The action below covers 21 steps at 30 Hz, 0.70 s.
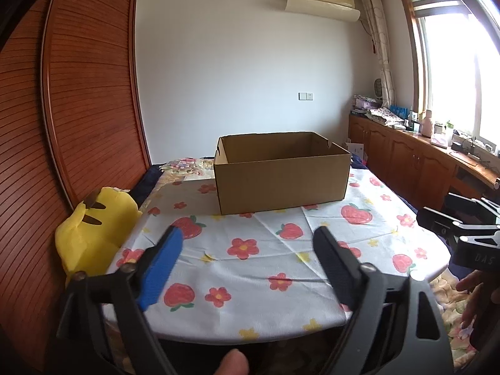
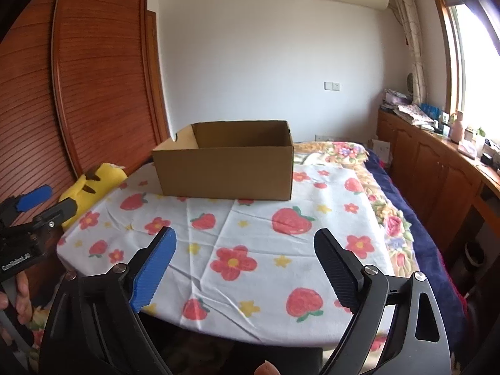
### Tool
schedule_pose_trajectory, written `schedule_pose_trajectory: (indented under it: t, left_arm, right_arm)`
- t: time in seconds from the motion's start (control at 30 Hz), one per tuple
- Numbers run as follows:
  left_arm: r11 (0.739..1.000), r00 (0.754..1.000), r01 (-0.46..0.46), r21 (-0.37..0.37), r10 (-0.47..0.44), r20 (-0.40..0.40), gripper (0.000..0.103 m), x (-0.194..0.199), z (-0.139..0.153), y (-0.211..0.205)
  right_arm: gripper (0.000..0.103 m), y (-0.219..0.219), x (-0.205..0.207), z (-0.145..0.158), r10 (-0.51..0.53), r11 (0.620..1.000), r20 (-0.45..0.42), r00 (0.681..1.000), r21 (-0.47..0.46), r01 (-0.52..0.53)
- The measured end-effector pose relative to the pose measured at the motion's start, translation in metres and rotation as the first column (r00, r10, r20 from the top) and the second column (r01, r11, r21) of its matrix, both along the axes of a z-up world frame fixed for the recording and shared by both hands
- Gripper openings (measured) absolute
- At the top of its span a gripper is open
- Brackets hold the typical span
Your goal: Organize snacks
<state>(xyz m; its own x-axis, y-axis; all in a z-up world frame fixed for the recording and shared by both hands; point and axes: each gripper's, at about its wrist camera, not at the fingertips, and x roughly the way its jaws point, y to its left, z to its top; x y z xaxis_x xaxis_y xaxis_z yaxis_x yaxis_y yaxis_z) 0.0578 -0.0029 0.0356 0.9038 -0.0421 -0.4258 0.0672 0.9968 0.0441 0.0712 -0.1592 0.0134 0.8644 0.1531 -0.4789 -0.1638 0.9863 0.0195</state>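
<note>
A: Left gripper (image 1: 250,250)?
B: Spread wide, nothing between the fingers. Blue pad on one side, black on the other. Hanging over the near edge of the worktop (image 1: 265,281), tilted slightly down.
A: Right gripper (image 2: 247,250)?
B: Same: gaping, empty, over the near edge of the flowered cloth (image 2: 250,234).
A: Box (image 1: 281,172)?
B: Ahead of both grippers, well apart, standing upright on the far end of the cloth. Top open; inside floor hidden by the near wall. Slightly right of centre seen from the left gripper, slightly left of centre from the right one.
A: Snacks?
B: Cannot tell; none seen on the cloth.
A: Anything else close?
B: Yellow plush (image 1: 93,234) left of the left gripper, off the worktop edge, against the wooden door (image 1: 78,109). Bed (image 2: 390,218) right of the right gripper, beyond the cloth.
</note>
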Motion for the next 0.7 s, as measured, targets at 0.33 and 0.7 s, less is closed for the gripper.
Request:
schedule_pose_trajectory:
  t: [0.33, 0.7]
  left_arm:
    - [1.000, 0.999, -0.024, 0.010, 0.023, 0.029, 0.102, -0.014, -0.002, 0.001]
    - [0.998, 0.998, -0.058, 0.001, 0.058, 0.030, 0.102, -0.026, -0.004, 0.006]
  right_arm:
    - [0.096, -0.001, -0.008, -0.006, -0.030, 1.000, 0.001, 1.000, 0.002, 0.030]
    - [0.099, 0.003, -0.026, 0.001, -0.045, 0.999, 0.049, 0.998, -0.009, 0.046]
